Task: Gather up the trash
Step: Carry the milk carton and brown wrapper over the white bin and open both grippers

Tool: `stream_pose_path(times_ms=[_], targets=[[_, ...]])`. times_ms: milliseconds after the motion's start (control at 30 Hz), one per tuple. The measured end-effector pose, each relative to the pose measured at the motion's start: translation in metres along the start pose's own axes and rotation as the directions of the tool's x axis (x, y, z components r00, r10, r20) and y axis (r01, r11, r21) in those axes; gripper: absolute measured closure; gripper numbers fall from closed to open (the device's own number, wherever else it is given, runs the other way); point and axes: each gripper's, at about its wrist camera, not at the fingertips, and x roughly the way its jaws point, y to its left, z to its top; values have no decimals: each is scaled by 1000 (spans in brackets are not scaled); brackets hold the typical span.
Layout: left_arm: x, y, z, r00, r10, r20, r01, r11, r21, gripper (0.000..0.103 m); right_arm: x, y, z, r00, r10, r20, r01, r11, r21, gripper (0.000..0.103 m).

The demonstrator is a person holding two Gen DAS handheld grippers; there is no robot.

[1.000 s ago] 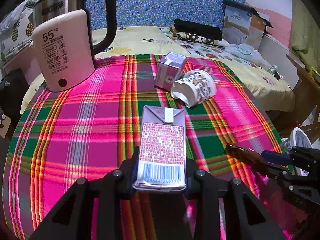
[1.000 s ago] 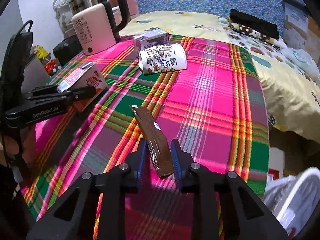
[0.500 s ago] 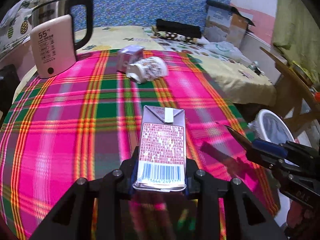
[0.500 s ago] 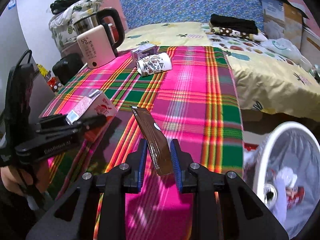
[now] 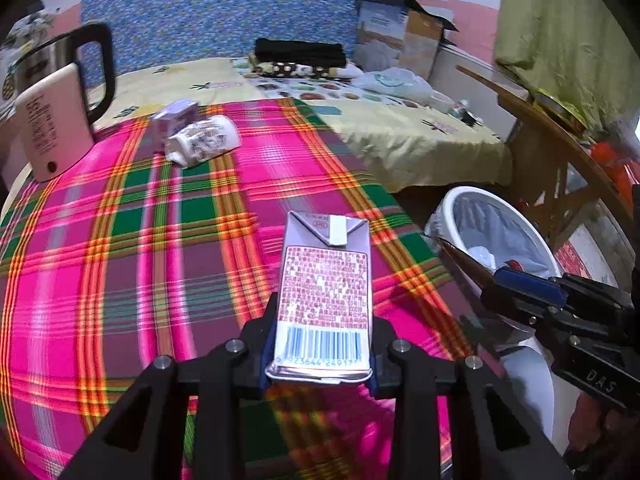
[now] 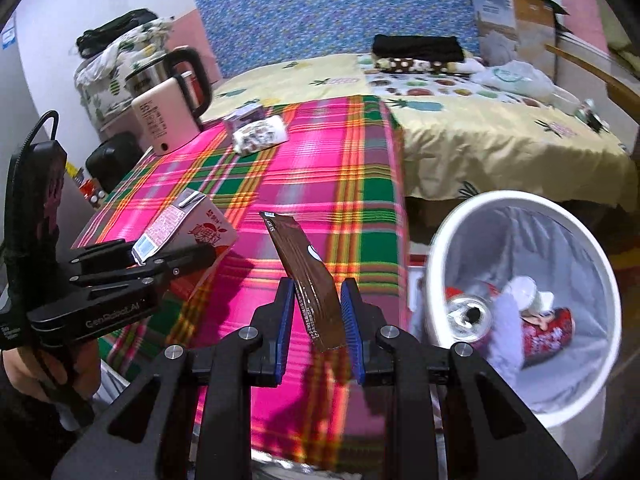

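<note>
The carton sits clamped in the left gripper above the table; the right gripper pinches a wrapper short of the bin. Released now, the light wrapper may flutter past the rim.
</note>
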Motion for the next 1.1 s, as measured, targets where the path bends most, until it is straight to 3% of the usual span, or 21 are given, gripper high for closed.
stream_pose_path(times_ms=[667,1100], targets=[[42,-114,31,986,-163,-44,168,967,189,68,-42,-94,-31,978,-209,21,201,959,201,78],[79,-157,42,970,-216,-110,237,942,236,68,-40,-126,-42,967,-255,-30,253,930,267,78]])
